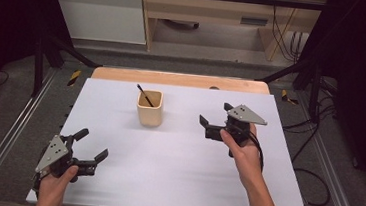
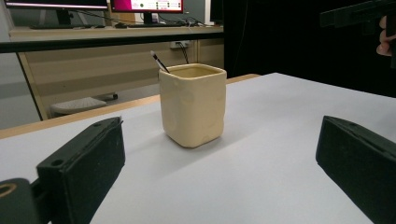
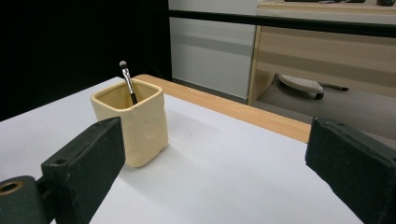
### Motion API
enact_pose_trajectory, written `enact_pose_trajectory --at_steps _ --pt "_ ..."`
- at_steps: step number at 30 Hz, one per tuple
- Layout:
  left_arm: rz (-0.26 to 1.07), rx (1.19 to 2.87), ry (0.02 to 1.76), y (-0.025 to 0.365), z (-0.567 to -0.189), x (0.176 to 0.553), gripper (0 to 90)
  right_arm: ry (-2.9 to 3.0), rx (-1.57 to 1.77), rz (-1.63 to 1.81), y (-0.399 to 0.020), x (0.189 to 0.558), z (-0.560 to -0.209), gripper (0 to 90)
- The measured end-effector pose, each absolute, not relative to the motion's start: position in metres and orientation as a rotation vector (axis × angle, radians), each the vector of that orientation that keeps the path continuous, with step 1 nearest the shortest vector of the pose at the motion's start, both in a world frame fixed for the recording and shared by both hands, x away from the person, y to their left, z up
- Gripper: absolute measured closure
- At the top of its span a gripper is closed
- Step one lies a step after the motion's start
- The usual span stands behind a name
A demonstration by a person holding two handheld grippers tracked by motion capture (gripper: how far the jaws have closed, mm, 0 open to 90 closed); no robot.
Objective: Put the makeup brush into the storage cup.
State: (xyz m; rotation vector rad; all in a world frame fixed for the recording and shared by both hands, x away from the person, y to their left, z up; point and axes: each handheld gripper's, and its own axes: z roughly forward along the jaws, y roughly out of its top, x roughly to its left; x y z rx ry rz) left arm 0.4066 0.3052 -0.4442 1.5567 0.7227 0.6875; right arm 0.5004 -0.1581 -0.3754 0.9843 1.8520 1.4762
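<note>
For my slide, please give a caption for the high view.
Two open grippers, left and right, flank a cream cup holding a brush.

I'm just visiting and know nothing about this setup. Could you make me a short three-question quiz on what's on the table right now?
1. True or false: the brush lies flat on the white table.
2. What stands between the two claws? A) a plate B) a cream cup C) a bottle
3. Fill in: both the left claw and the right claw have their jaws ___.

Key
1. False: it stands tilted inside the cup, tip up.
2. B
3. Open, holding nothing.
</note>
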Motion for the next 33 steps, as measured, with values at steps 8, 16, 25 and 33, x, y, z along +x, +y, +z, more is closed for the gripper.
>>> enact_pose_trajectory --at_steps 8,16,25,33 --pt "0.69 1.548 0.723 0.306 -0.444 0.406 1.0 1.839 0.996 1.469 -0.17 0.494 -0.377 5.1" --pt "0.692 1.554 0.717 0.306 -0.443 0.406 1.0 1.829 0.991 1.462 -0.181 0.487 -0.377 5.1" --pt "0.691 1.555 0.717 0.305 -0.444 0.406 1.0 1.81 1.007 1.456 -0.194 0.48 -0.38 5.3" --pt "0.69 1.555 0.715 0.305 -0.444 0.406 1.0 1.805 1.012 1.446 -0.202 0.473 -0.386 5.5"
